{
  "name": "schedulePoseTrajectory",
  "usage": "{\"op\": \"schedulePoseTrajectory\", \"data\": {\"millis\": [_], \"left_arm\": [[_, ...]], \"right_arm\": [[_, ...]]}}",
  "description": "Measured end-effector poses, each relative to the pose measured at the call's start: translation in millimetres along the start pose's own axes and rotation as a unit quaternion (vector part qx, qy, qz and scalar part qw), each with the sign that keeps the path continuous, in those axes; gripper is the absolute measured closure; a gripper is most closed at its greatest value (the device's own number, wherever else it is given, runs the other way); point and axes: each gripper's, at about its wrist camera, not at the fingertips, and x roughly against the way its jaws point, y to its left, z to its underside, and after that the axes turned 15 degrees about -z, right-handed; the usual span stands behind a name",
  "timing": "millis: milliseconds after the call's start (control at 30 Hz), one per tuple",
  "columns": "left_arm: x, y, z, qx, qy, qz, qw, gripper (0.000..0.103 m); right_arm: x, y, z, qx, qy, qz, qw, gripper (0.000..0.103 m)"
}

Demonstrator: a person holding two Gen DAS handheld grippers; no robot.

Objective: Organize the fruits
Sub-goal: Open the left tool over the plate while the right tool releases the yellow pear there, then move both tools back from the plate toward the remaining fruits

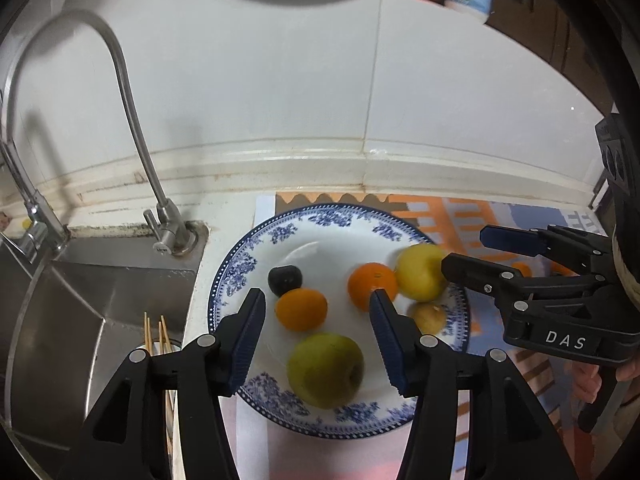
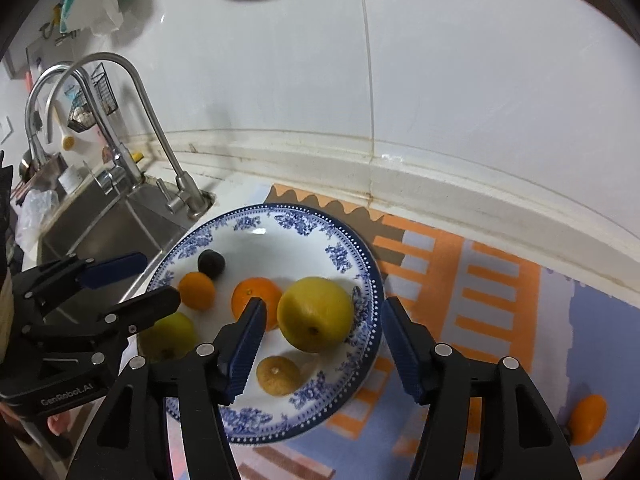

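A blue-and-white plate (image 1: 256,256) (image 2: 344,256) on the counter holds a green apple (image 1: 325,369) (image 2: 170,334), two oranges (image 1: 301,309) (image 1: 370,284), a dark plum (image 1: 285,279) (image 2: 211,263), a yellow fruit (image 1: 420,278) (image 2: 316,314) and a small brownish fruit (image 1: 430,317) (image 2: 278,375). My left gripper (image 1: 318,334) (image 2: 132,280) is open above the plate, empty. My right gripper (image 2: 322,340) (image 1: 464,252) is open just above the yellow fruit, empty. Another orange fruit (image 2: 588,416) lies on the mat at the right.
A steel sink (image 1: 80,312) with a tall tap (image 1: 120,80) lies left of the plate. Chopsticks (image 1: 158,336) stand near the sink edge. An orange and blue patterned mat (image 2: 480,280) covers the counter to the right. The tiled wall stands behind.
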Motion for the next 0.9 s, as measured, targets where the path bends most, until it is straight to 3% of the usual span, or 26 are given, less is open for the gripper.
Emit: {"op": "schedulePoseTrajectory", "data": {"millis": [567,900], "left_arm": [[90.9,-35.4,4.2,-0.008,-0.084,0.029,0.9960,0.043],[115.1,-73.4,12.6,-0.056,-0.108,0.055,0.9910,0.040]], "right_arm": [[97.6,16.4,42.8,0.000,-0.061,0.050,0.997,0.043],[150.0,10.7,70.2,-0.025,-0.094,0.094,0.991,0.042]]}}
